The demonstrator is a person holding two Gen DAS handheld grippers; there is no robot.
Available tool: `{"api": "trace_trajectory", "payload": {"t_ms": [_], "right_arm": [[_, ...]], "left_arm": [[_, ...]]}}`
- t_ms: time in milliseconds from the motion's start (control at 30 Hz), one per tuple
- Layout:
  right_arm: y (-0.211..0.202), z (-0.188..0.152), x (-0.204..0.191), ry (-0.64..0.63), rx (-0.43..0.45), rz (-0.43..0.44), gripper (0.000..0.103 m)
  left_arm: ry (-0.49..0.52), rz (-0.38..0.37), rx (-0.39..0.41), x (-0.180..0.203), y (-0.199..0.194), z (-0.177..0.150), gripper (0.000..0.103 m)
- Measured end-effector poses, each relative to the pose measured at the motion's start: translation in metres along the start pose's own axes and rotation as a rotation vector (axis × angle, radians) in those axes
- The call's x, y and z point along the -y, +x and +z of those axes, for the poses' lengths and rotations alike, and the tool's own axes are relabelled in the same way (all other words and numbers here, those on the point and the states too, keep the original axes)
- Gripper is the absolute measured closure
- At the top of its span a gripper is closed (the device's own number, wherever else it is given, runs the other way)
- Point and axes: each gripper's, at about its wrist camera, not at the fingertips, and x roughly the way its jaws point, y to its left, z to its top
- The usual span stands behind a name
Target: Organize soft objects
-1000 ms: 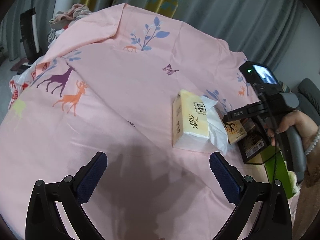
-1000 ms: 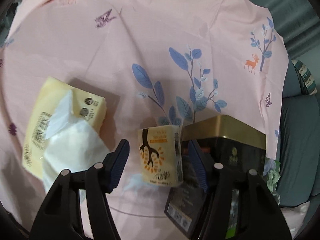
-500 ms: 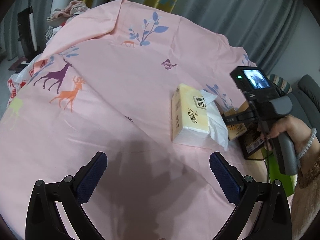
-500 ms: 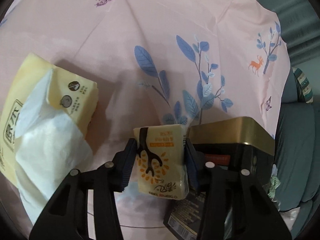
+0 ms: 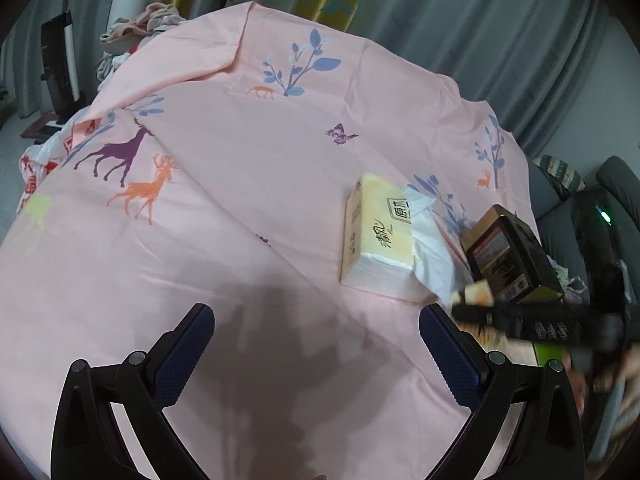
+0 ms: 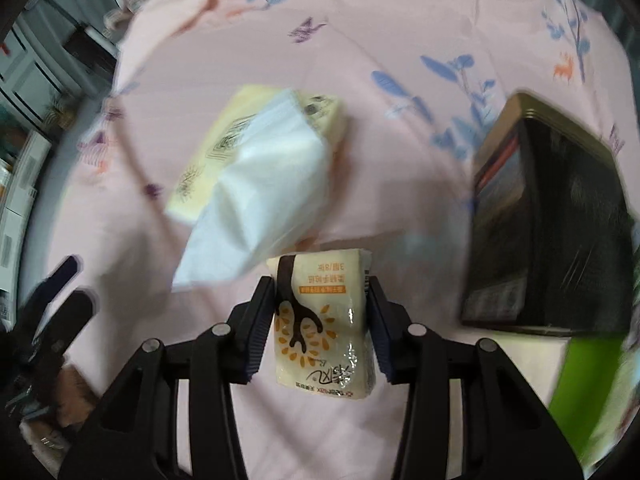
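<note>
Left wrist view: your left gripper (image 5: 316,340) hangs with its jaws spread wide and nothing between them, over a broad bare stretch of the pink bedsheet (image 5: 224,208). The yellow tissue pack (image 5: 378,236) lies to the right with a white tissue (image 5: 430,248) pulled out, the black tin (image 5: 508,256) just beside it near the sheet's right edge. Your right gripper (image 5: 472,300) is blurred there; the pale thing at its tip is probably the pocket pack.

Right wrist view: your right gripper (image 6: 322,320) is clenched on the small pocket tissue pack (image 6: 322,320), lifted clear of the sheet, between the yellow pack (image 6: 240,136) and the tin (image 6: 552,232).
</note>
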Motion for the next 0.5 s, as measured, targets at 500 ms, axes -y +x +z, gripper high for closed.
{"api": "trace_trajectory", "payload": {"t_ms": [500], "right_arm": [[-0.048,-0.057,0.004,0.152,0.268,0.087,0.018]], "left_arm": [[0.000,-0.154,-0.060,0.020,0.008,-0.014,0.001]]}}
